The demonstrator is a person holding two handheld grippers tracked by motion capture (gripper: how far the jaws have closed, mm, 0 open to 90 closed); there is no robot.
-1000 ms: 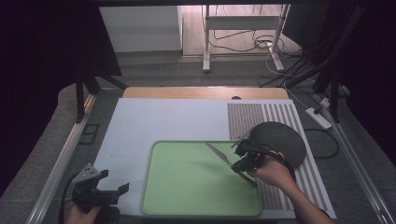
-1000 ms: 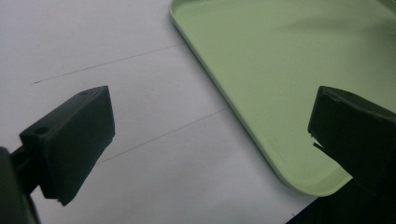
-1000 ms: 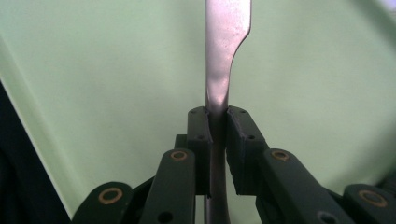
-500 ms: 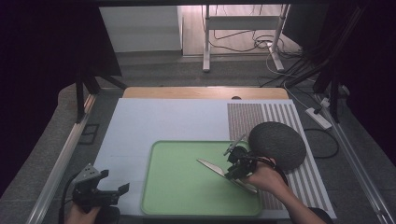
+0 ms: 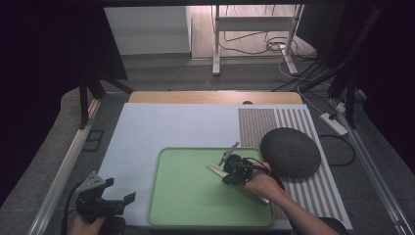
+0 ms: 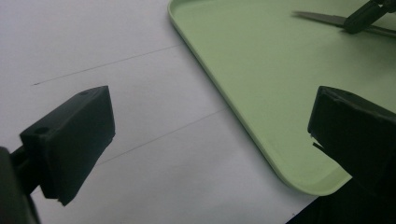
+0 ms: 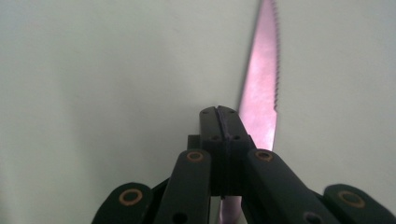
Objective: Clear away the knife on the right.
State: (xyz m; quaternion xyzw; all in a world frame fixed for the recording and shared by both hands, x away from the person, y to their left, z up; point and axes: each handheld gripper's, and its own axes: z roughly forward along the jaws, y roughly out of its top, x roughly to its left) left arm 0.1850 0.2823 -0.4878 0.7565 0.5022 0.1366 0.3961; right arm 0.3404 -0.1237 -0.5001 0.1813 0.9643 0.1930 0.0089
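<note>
Green tray point(image 5: 186, 196) bears one knife point(image 7: 263, 93), serrations seen from the right gripper point(image 7: 219, 116) pinching it; left gripper point(image 6: 210, 140) wide, empty

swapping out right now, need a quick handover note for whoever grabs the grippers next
Right gripper: shut on the knife, low over the green tray, blade pointing toward the tray's middle; whether the blade touches the tray is hard to tell.
Left gripper: open, holding nothing, over the white mat off the tray's near left corner.
Dark round pad: on the striped mat to the right of the tray, apart from the knife.
Done: knife gripped and brought over the tray.
Left: probably lay the knife flat in the tray, open the jaws and draw back.
</note>
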